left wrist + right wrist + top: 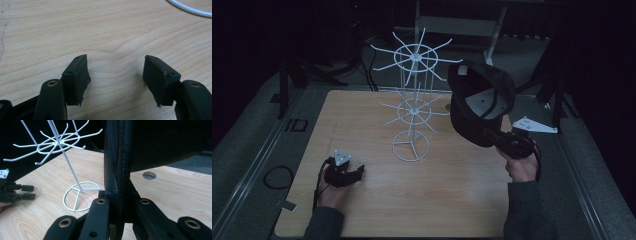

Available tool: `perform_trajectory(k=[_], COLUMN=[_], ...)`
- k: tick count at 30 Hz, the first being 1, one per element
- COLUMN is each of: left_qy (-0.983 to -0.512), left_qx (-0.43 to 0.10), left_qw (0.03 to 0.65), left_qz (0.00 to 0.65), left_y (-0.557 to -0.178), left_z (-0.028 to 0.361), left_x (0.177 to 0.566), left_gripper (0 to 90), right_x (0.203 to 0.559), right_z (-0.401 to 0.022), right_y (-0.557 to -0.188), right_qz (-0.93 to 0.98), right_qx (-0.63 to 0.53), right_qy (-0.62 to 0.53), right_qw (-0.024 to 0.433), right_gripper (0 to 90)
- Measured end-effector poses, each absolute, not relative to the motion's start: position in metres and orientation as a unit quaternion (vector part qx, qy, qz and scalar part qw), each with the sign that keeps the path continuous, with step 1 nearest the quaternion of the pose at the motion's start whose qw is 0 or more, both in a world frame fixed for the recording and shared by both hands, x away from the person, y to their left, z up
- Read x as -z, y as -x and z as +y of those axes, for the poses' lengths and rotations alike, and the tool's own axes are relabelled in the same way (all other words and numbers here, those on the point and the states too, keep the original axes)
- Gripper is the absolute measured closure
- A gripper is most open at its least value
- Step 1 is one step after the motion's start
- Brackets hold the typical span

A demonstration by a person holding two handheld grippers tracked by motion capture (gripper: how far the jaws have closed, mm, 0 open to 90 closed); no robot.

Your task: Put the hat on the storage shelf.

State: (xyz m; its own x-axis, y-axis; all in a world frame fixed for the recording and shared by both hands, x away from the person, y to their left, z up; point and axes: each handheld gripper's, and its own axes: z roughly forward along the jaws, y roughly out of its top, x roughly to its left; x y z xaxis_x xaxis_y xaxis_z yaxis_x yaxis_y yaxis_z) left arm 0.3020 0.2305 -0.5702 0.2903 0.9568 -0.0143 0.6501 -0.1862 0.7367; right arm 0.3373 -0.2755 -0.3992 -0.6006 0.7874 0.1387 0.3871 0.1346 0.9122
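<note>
The right gripper (pixel 507 141) was raised above the right side of the wooden worktop (pixel 452 200), its fingers (pixel 111 187) pinching the edge of a black cap (pixel 479 100). In the right gripper view the cap's stitched rim (pixel 124 157) ran straight down between the two black fingers, which pressed on it from either side. From above, the cap hung in the air with its opening turned towards the camera, so that the pale lining (pixel 482 104) inside the crown showed. It sat just to the right of the white wire rack (pixel 414 107) – level with the rack's two tiers of hooks, near the tips of the upper hooks, though whether it touched any of them could not be made out. The rack stood upright on its ring base (pixel 410 146) at the middle of the worktop.

The left gripper (pixel 357 172) lay low at the near left of the worktop, held in the person's left hand (pixel 332 192), well apart from the rack and the cap. Its fingers (pixel 76 80) were spread wide with nothing between them – bare wood grain showed in the gap, and a curve of the rack's white base ring (pixel 190 8) crossed the far corner of the left gripper view. A round hole (pixel 149 175) in the worktop showed beyond the cap in the right gripper view.
</note>
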Motion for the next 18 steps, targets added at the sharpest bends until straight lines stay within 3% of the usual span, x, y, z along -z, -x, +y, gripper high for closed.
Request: perform_trajectory(k=[18], left_qy=[-0.734], left_qx=[-0.234], left_qw=[0.327], left_qz=[0.547], left_y=[-0.3019], left_z=[0.2306], left_x=[0.5702], left_gripper=[37.4], right_x=[0.3902], right_z=[-0.2726], right_y=[-0.3431], right_qz=[0.728], right_qx=[-0.521], right_qy=[-0.396], right_qw=[0.202], right_gripper=[86.4])
